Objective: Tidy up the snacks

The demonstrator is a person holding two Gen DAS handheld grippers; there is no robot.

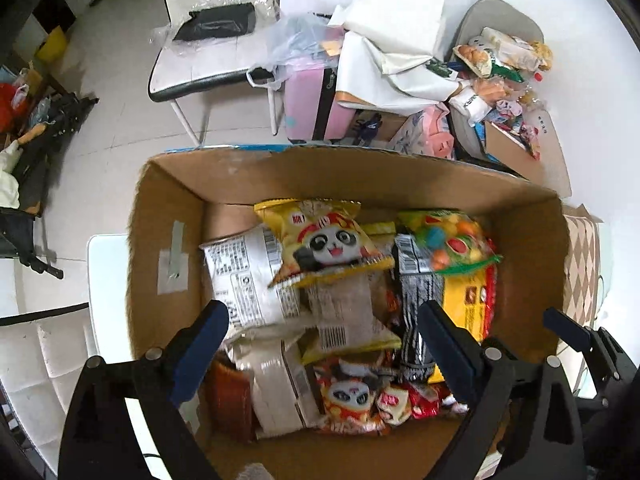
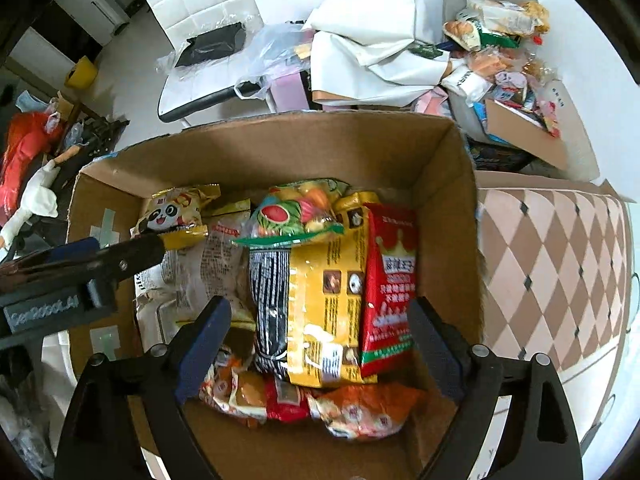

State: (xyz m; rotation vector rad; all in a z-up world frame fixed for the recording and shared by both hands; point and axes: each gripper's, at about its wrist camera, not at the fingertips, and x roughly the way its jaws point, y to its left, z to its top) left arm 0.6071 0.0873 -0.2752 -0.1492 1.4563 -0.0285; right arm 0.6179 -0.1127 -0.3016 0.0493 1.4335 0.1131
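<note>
Entry: cardboard box (image 1: 168, 216) of snacks, lower centre of both wrist views; left gripper (image 1: 320, 344) and right gripper (image 2: 320, 332) each hung over it, pointing down, jaws spread wide with nothing between them. Contents: panda chip bag (image 1: 328, 240) on top, upper centre of the left view, long axis running left to right, just above the left gripper; fruit candy bag (image 2: 296, 212) likewise above the right. Unsorted snack pile (image 1: 504, 64) lay well apart, upper right, probably nearer the right gripper.
</note>
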